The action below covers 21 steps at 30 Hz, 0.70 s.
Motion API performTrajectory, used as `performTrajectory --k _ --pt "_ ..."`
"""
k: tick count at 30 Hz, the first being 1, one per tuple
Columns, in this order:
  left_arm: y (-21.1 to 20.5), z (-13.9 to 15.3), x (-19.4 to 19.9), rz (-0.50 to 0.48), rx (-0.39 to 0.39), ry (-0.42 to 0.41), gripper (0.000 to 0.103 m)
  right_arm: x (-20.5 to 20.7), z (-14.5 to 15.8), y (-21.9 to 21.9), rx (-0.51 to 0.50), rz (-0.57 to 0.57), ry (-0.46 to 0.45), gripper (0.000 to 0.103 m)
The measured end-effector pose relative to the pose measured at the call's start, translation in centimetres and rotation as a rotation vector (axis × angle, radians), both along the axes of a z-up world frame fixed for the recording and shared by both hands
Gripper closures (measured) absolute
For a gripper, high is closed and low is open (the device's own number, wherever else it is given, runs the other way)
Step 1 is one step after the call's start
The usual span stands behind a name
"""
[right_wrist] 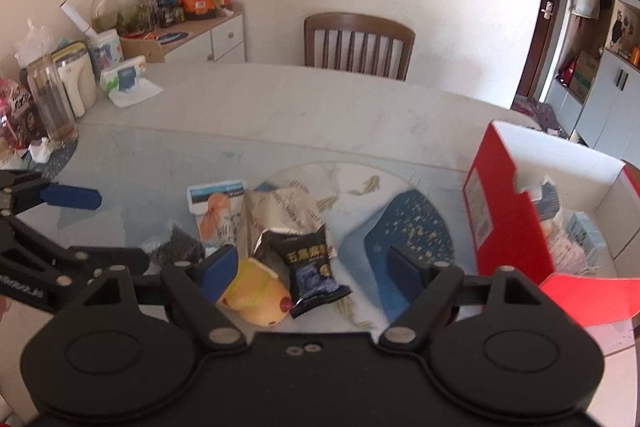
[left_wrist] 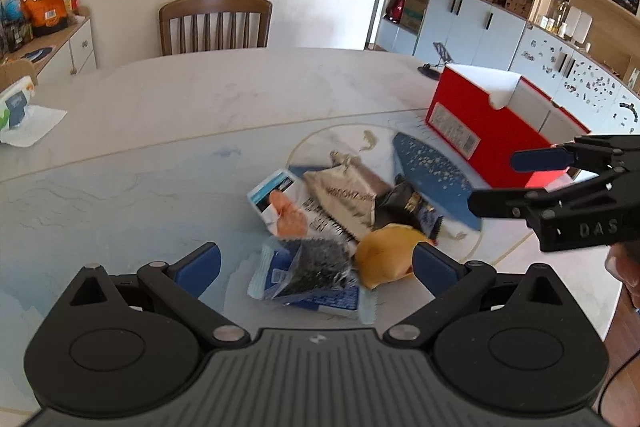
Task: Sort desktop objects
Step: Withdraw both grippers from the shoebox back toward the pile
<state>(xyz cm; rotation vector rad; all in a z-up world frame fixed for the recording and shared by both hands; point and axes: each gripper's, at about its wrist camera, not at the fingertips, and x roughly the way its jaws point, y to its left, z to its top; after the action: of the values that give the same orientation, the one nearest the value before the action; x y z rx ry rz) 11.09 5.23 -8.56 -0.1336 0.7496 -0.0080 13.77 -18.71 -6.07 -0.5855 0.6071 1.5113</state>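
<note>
- Left claw [left_wrist: 316, 263]: jaws spread wide, holding nothing; hovers above the near edge of the pile.
- Right claw [right_wrist: 314, 265]: jaws spread wide, empty; poised over the right half of the pile.
- Pile on the counter [left_wrist: 160, 163]: clear-and-blue packet [left_wrist: 308, 275] directly ahead of the left claw, between its fingers; yellow toy [right_wrist: 256, 297] by the right claw's left finger; black snack packet [right_wrist: 310, 267] centred in the right claw's gap, long axis running near to far.
- Red box [right_wrist: 504, 223]: open, right of the pile, some sorted items already inside.
- Judgement: the right claw is nearer both black packet and box; a straight descent suits it.
</note>
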Motion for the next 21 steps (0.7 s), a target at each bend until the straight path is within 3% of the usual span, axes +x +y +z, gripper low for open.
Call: performTrajectory --k 6,13,19,21 --pt "1.4 -1.7 1.0 0.036 -0.068 0.034 0.001 -1.9 -2.3 0.3 -0.047 0.067 -0.028 0.022" --pt "0.9 -2.4 2.0 0.004 -0.06 0.039 0.002 -4.5 -4.4 1.0 -0.074 0.125 -0.069 0.023" --pt "0.6 -3.2 2.9 -0.009 -0.066 0.05 0.009 -5.8 -5.5 1.9 -0.072 0.15 -0.098 0.024" --pt "0.6 -3.6 3.1 -0.013 -0.068 0.06 0.016 -6.0 -5.8 2.1 -0.072 0.151 -0.111 0.025"
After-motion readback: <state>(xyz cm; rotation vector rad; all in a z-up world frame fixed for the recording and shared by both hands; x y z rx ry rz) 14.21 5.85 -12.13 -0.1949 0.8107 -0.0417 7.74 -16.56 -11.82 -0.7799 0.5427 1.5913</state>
